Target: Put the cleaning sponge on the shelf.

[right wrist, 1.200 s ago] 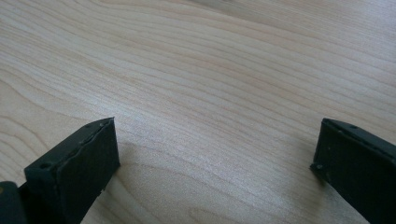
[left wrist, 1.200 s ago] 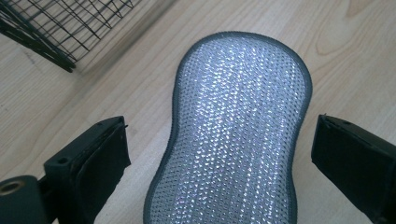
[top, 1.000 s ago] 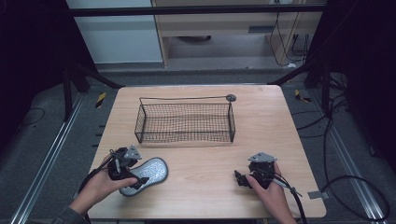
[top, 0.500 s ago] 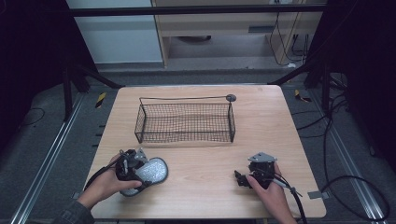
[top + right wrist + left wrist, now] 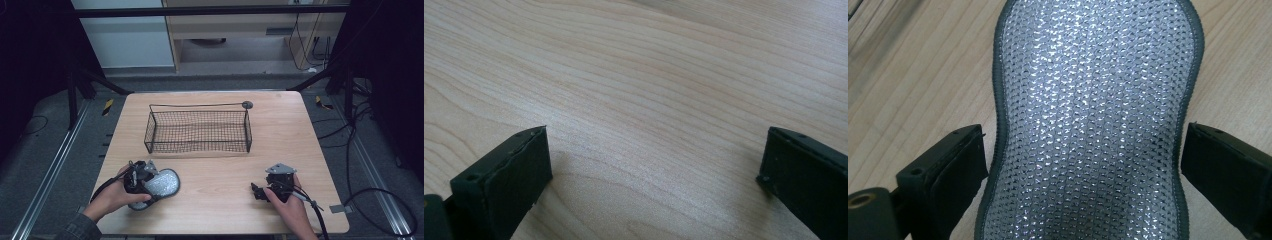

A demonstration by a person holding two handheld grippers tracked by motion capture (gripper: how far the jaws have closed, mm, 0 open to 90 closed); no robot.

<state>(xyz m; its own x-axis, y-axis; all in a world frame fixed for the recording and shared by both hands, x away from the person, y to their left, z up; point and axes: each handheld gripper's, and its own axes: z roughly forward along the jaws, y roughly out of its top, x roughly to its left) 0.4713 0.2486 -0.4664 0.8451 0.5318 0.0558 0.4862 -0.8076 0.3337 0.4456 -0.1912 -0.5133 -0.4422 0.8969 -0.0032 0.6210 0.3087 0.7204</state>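
A silver mesh scrubbing sponge (image 5: 162, 183) with a dark grey edge lies flat on the wooden table (image 5: 220, 170) near its front left. My left gripper (image 5: 149, 185) is open, and in the left gripper view (image 5: 1083, 145) its two black jaws straddle the narrow waist of the sponge (image 5: 1093, 100), a small gap showing at each side. My right gripper (image 5: 257, 191) rests open at the front right. In the right gripper view (image 5: 656, 150) only bare wood lies between the jaws.
A black wire basket (image 5: 197, 132) stands empty at the middle back of the table, a wire handle along its far rim. A small dark round knob (image 5: 247, 104) sits at its back right corner. Cables trail off the table's front edge.
My left gripper has slid to the right over the sponge, so its jaws now flank the sponge's waist. The right gripper has stayed put.
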